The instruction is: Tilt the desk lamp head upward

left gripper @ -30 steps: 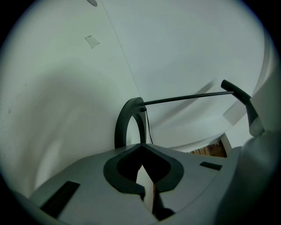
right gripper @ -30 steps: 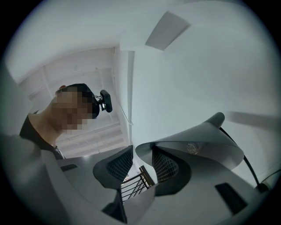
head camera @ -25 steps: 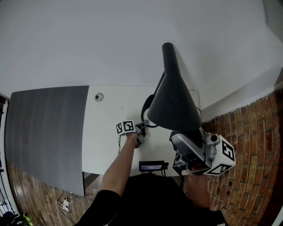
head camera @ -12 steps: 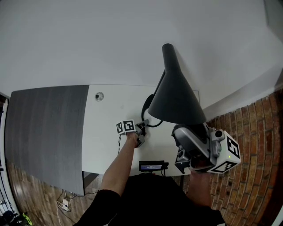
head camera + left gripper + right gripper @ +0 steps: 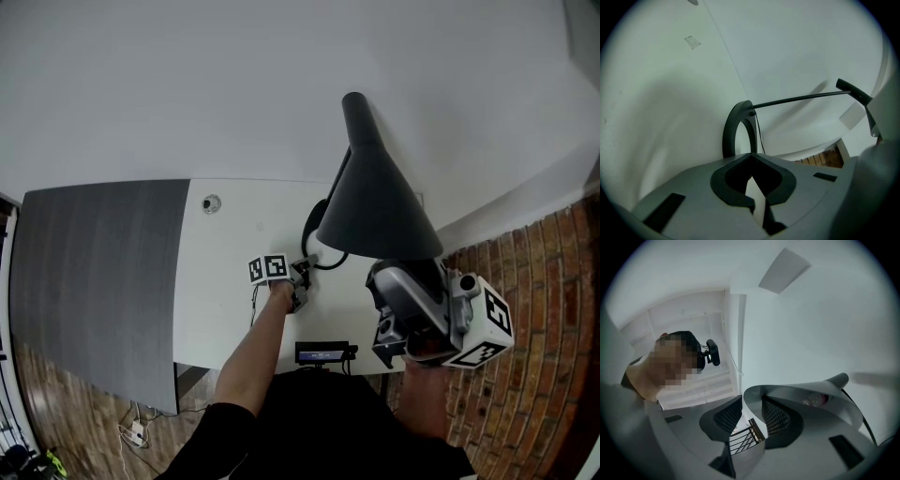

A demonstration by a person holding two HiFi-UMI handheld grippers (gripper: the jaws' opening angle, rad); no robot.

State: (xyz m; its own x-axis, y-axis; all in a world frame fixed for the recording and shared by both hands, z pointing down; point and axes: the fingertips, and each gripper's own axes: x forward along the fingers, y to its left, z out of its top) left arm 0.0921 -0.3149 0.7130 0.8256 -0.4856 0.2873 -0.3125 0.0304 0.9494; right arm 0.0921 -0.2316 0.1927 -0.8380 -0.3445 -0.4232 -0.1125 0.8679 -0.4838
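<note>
The desk lamp's dark cone shade (image 5: pixel 375 216) stands high over the white desk (image 5: pixel 225 281), its opening toward me. My right gripper (image 5: pixel 405 272) is shut on the shade's lower rim. In the right gripper view one pad sits outside the shade (image 5: pixel 801 392) and one inside, with the bulb (image 5: pixel 814 400) deep in the cone; the right gripper (image 5: pixel 749 416) pinches the rim. My left gripper (image 5: pixel 302 281) lies low on the desk, shut, its tips at the near edge of the lamp's ring base (image 5: pixel 306 234). The left gripper (image 5: pixel 750 157) faces the ring base (image 5: pixel 729 131) and thin lamp arm (image 5: pixel 797 98).
A grey panel (image 5: pixel 103 281) adjoins the desk's left side. A small round fitting (image 5: pixel 210 205) sits at the desk's back. A dark control box (image 5: pixel 323 354) hangs at the front edge. Brick surface (image 5: pixel 534 281) lies to the right, a white wall behind.
My right gripper has moved slightly right with the rim in its hold, and the shade has tilted a little with it. The left gripper has stayed at the base.
</note>
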